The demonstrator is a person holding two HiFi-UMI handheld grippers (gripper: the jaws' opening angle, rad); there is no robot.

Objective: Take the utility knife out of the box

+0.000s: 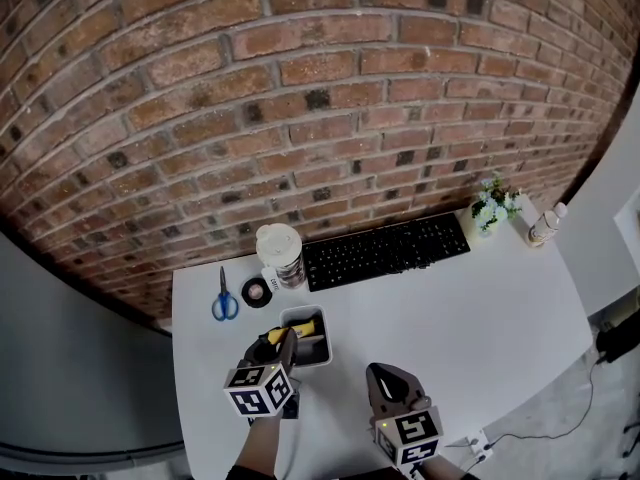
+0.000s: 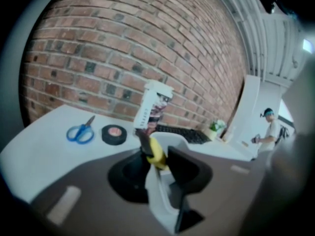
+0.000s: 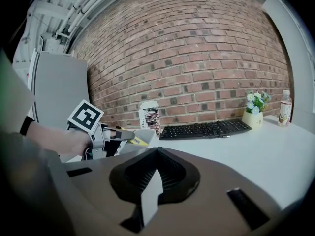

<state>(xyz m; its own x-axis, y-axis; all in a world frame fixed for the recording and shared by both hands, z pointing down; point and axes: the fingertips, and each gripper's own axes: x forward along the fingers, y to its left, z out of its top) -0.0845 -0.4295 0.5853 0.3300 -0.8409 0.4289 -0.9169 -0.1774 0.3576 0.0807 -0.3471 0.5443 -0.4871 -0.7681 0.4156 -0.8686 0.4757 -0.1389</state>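
**White desk, brick wall: knife pinched at the box**

A white table (image 1: 480, 308) runs along a brick wall (image 1: 300, 98), with a keyboard (image 1: 385, 250), coffee cup (image 1: 279, 253), tape roll (image 1: 256, 291) and blue scissors (image 1: 224, 303) behind the small grey box (image 1: 322, 353). The yellow utility knife (image 2: 156, 154) slants up out of that box. Your left gripper (image 1: 284, 345) looks to have its upper end squeezed between the 2 pads, jaws drawn partly in, right over the box's left side. Your right gripper (image 1: 390, 376) hangs well apart to the right over bare table, jaws together on nothing. Expect the knife to be light, rigid and a touch slick. Hold the flat sides of the handle, not the blade end, and watch that it doesn't snag the wall or drag the box.
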